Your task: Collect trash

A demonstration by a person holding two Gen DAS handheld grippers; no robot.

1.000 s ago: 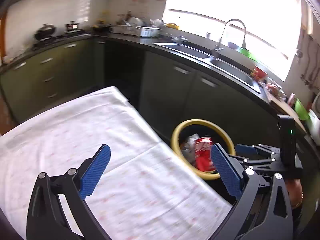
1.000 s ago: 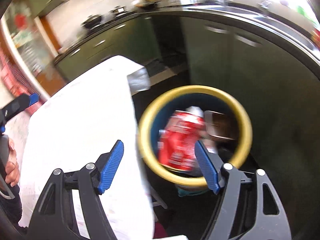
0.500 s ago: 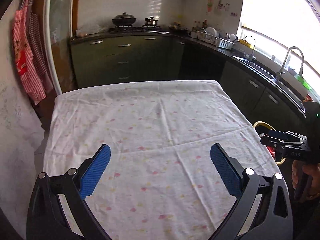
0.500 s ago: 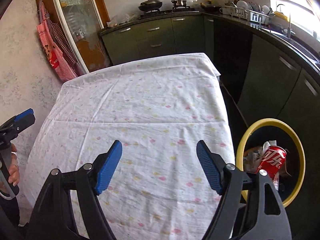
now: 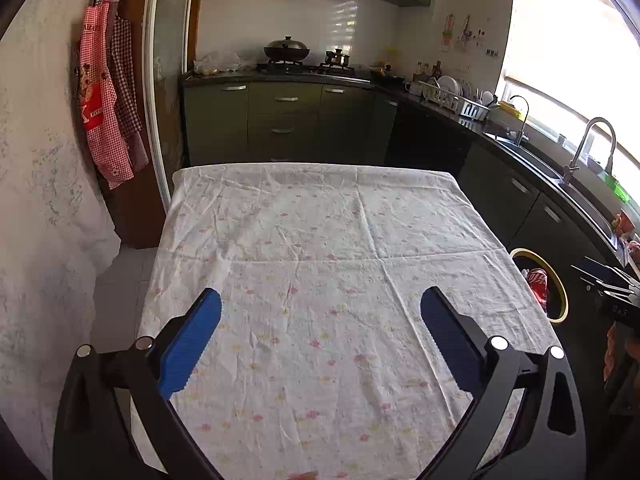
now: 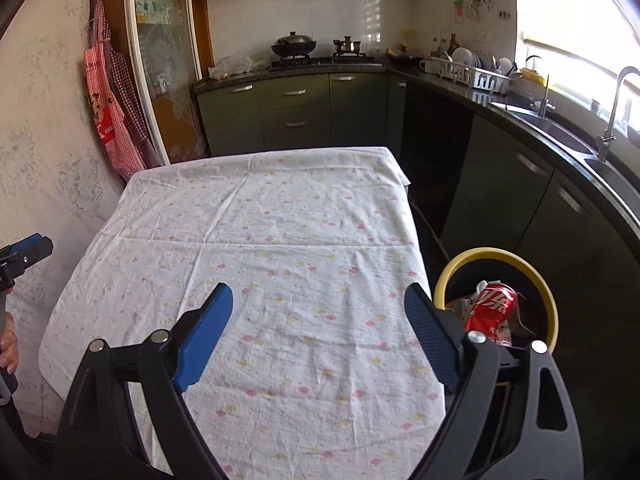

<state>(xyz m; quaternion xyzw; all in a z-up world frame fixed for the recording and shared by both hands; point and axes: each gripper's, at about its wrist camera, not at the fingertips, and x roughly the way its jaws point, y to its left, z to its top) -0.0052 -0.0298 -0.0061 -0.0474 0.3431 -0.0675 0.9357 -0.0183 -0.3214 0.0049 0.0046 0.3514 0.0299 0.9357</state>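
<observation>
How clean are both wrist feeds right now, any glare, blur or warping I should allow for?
Left wrist: sharp, window blown out white, cabinets dark, edges bowed by fisheye. Right wrist: equally sharp, same window glare, red can in the yellow-rimmed bin clearly readable.

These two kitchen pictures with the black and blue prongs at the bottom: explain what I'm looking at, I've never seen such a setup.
A person carries hand-held tongs in each hand, each with a wide-angle camera looking along its two fingers. One picture comes from the left tongs, the other from the right tongs. The left tongs are open and empty; the right tongs' jaws are opening, with nothing between them. Both look across a table under a flowered cloth; no items show on it. Beside the table stands a yellow-rimmed bin with a red can and other trash inside. Kitchen counters run behind.
</observation>
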